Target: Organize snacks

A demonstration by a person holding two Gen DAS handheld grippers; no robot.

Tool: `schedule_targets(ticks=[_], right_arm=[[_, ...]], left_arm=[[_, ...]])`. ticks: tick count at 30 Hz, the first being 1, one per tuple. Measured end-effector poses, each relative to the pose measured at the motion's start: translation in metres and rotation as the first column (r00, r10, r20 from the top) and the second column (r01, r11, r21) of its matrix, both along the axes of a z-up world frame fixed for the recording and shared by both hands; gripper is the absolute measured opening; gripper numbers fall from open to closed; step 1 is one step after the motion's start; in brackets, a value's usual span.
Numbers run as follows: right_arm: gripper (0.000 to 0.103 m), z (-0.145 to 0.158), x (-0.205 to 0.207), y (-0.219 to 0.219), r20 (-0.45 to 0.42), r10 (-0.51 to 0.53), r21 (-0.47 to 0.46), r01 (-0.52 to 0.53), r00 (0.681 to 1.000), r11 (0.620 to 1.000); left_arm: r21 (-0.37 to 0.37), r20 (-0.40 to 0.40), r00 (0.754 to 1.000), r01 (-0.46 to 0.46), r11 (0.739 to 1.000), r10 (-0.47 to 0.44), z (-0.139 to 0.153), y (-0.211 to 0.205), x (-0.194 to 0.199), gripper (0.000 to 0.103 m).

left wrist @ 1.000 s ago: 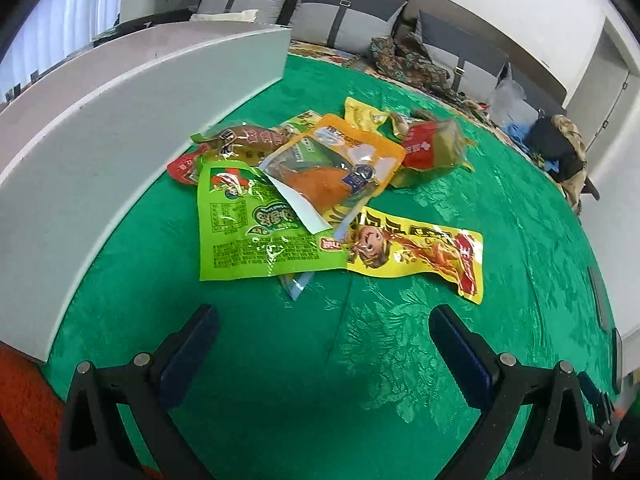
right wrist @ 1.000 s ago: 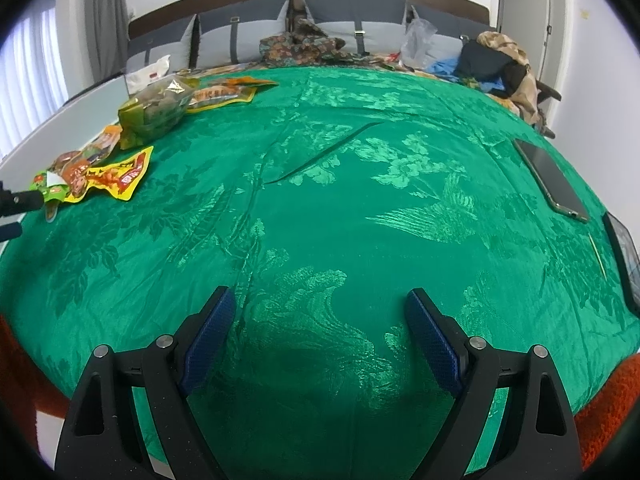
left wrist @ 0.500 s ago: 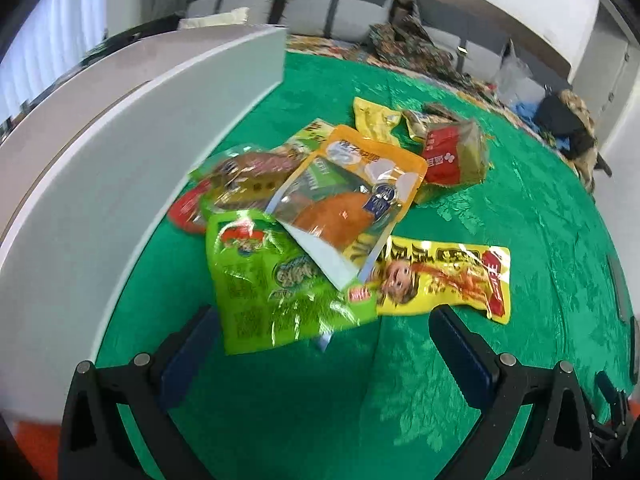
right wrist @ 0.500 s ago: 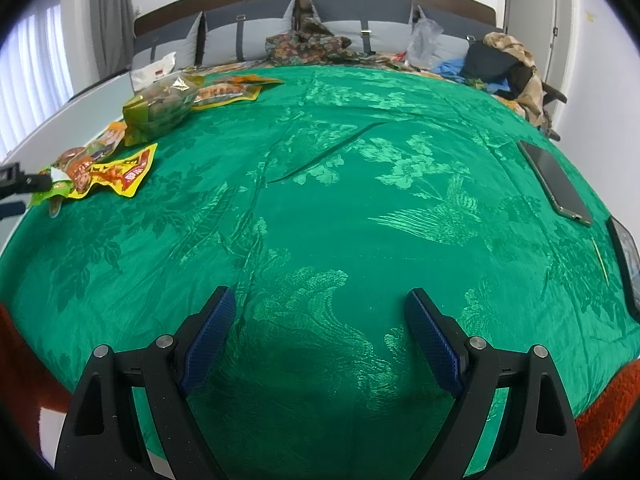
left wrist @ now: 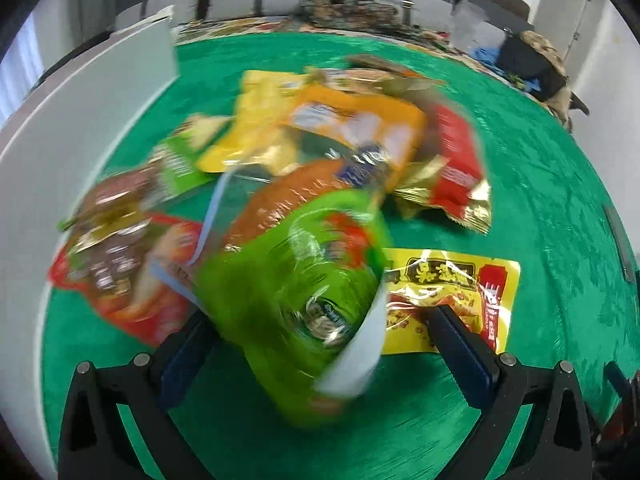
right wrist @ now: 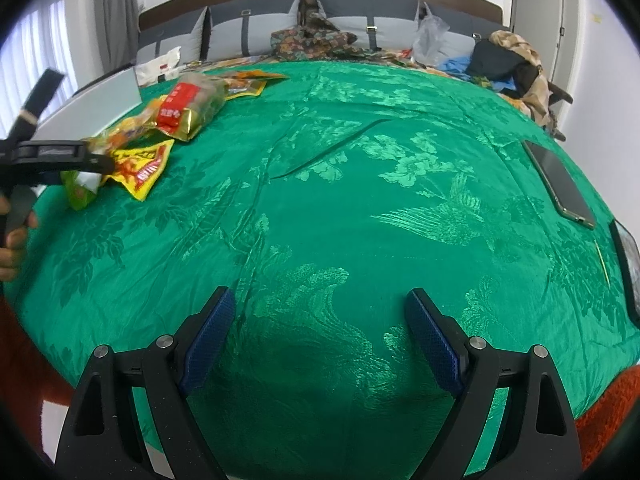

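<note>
A heap of snack packets lies on the green cloth [left wrist: 520, 184] in the left wrist view, blurred by motion. My left gripper [left wrist: 318, 320] is open, its fingers on either side of the near end of a green packet [left wrist: 292, 280]. Behind that are an orange packet [left wrist: 352, 128], a red and gold one [left wrist: 456, 160], a yellow one with a red end [left wrist: 448, 292] and a red-brown one [left wrist: 116, 264]. My right gripper [right wrist: 320, 304] is open over bare cloth, far from the heap [right wrist: 180, 108].
A long white box wall [left wrist: 80, 128] curves along the left of the heap. A dark phone [right wrist: 560, 184] and a second device [right wrist: 628, 264] lie near the cloth's right edge. A hand [right wrist: 12, 248] holds the left tool. A cluttered sofa [right wrist: 360, 12] stands behind.
My left gripper has moved forward into the heap, so the green packet now lies between its fingers. The right gripper has shifted slightly and the heap looks nearer.
</note>
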State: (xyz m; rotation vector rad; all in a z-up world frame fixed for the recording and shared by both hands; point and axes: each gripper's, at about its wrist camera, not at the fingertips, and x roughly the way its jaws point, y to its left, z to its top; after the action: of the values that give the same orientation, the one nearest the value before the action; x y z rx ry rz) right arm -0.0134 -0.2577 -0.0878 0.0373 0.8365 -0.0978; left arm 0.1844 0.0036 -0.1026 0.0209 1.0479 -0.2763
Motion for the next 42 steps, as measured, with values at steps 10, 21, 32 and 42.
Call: schedule_targets(ticks=[10, 21, 32, 42], right_arm=[[0.090, 0.000, -0.002, 0.000, 0.003, 0.004, -0.001, -0.004, 1.000, 1.000], [0.090, 0.001, -0.002, 0.001, 0.005, -0.003, -0.003, 0.003, 1.000, 1.000], [0.090, 0.000, -0.001, 0.002, 0.007, -0.025, -0.005, 0.025, 1.000, 1.000], [0.090, -0.001, -0.005, 0.003, 0.030, -0.037, -0.010, 0.037, 0.999, 0.999]], left_arm=[[-0.029, 0.034, 0.983, 0.181, 0.983, -0.180, 0.020, -0.070, -0.025, 0.103], [-0.074, 0.105, 0.994, -0.014, 0.997, 0.022, 0.042, 0.031, -0.061, 0.103], [-0.029, 0.055, 0.994, -0.088, 0.996, 0.090, 0.004, 0.072, -0.080, 0.103], [0.070, 0.073, 0.995, -0.070, 0.995, 0.064, -0.006, 0.066, -0.083, 0.103]])
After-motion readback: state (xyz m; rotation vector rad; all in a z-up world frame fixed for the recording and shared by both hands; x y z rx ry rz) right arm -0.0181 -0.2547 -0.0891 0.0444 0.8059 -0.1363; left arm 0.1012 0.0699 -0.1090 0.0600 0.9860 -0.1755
